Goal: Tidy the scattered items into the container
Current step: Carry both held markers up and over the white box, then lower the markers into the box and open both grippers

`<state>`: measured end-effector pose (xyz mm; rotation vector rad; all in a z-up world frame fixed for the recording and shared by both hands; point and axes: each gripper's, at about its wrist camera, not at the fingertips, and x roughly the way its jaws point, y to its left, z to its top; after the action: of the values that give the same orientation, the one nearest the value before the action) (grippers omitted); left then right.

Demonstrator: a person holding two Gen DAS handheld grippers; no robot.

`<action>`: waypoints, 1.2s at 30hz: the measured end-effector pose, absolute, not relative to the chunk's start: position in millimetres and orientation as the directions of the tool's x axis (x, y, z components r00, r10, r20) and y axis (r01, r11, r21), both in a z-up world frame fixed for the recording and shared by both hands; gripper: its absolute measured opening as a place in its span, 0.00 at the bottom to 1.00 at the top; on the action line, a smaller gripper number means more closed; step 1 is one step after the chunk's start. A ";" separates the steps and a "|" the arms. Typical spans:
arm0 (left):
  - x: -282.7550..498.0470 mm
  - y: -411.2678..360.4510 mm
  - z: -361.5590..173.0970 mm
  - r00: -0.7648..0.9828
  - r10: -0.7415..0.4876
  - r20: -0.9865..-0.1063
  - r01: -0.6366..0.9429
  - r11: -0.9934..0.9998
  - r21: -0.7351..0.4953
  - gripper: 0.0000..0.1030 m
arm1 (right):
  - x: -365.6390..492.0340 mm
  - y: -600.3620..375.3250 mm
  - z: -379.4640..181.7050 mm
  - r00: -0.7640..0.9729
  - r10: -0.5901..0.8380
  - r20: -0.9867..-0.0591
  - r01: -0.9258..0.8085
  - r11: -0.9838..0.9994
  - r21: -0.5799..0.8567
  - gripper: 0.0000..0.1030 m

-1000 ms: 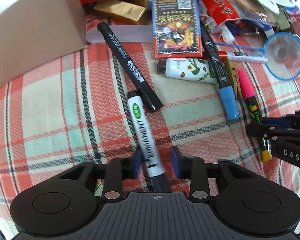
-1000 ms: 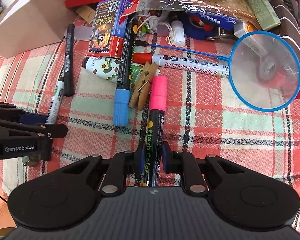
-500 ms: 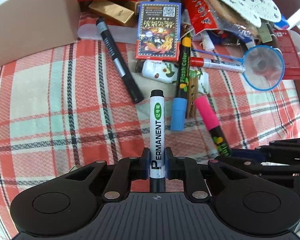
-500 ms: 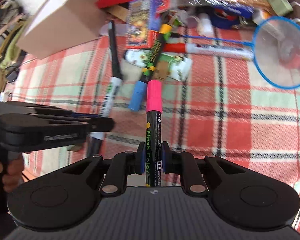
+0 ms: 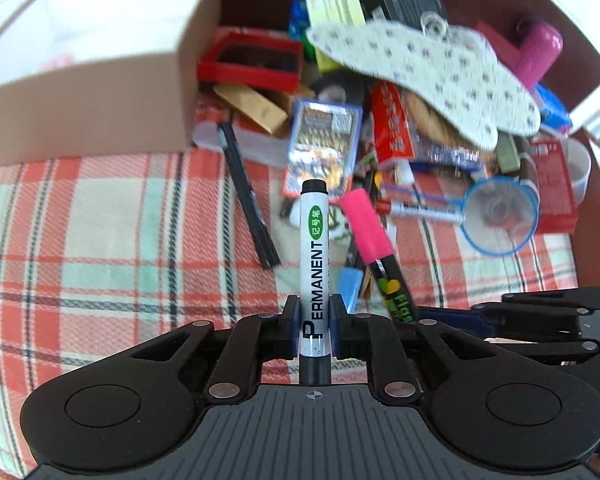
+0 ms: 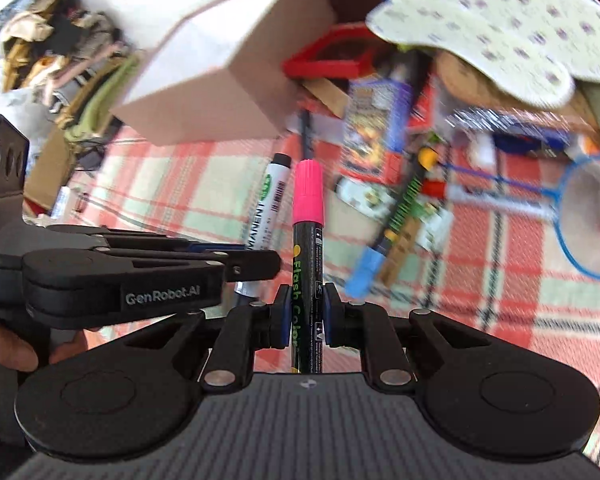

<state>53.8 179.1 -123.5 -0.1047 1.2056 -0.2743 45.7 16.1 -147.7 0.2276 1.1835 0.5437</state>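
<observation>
My left gripper (image 5: 315, 320) is shut on a white permanent marker (image 5: 315, 256) with a black cap, held above the plaid cloth and pointing away. My right gripper (image 6: 307, 314) is shut on a black Flash Color marker (image 6: 307, 240) with a pink cap. The two grippers are side by side: the pink-capped marker (image 5: 374, 248) shows to the right in the left wrist view, the white marker (image 6: 270, 208) to the left in the right wrist view. An open cardboard box (image 5: 92, 80) stands at the far left; it also shows in the right wrist view (image 6: 228, 64).
On the cloth lie a black pen (image 5: 246, 196), a card pack (image 5: 324, 144), a blue-capped marker (image 6: 396, 224), a whiteboard marker (image 5: 420, 212) and a blue hand net (image 5: 500, 216). A pile with a dotted insole (image 5: 428, 76) and a red tray (image 5: 252, 60) sits behind.
Both grippers have risen off the cloth with their markers and come closer together. The view has tilted up toward the box and the pile. The left gripper closed on its marker a second ago.
</observation>
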 end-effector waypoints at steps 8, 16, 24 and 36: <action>69.3 209.1 -88.1 0.449 -0.218 -0.867 0.094 0.976 -0.197 0.10 | 67.4 53.7 -110.1 0.296 0.588 -0.753 -0.385 0.795 0.469 0.17; 123.4 275.9 -51.5 0.537 -0.213 -0.816 0.114 0.977 -0.180 0.10 | 114.6 118.2 -71.2 0.374 0.582 -0.722 -0.443 0.796 0.413 0.17; 200.7 335.6 -52.7 0.555 -0.236 -0.797 0.150 0.972 -0.183 0.10 | 177.2 185.0 -60.6 0.441 0.525 -0.728 -0.419 0.838 0.350 0.17; 282.1 353.8 -116.3 0.442 -0.323 -0.837 0.192 0.945 -0.264 0.10 | 248.8 208.7 -107.6 0.422 0.387 -0.820 -0.291 0.914 0.282 0.17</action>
<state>282.1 353.8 -116.3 -0.1370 1.0666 -0.3206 248.8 208.7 -107.6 0.1019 1.0525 0.4253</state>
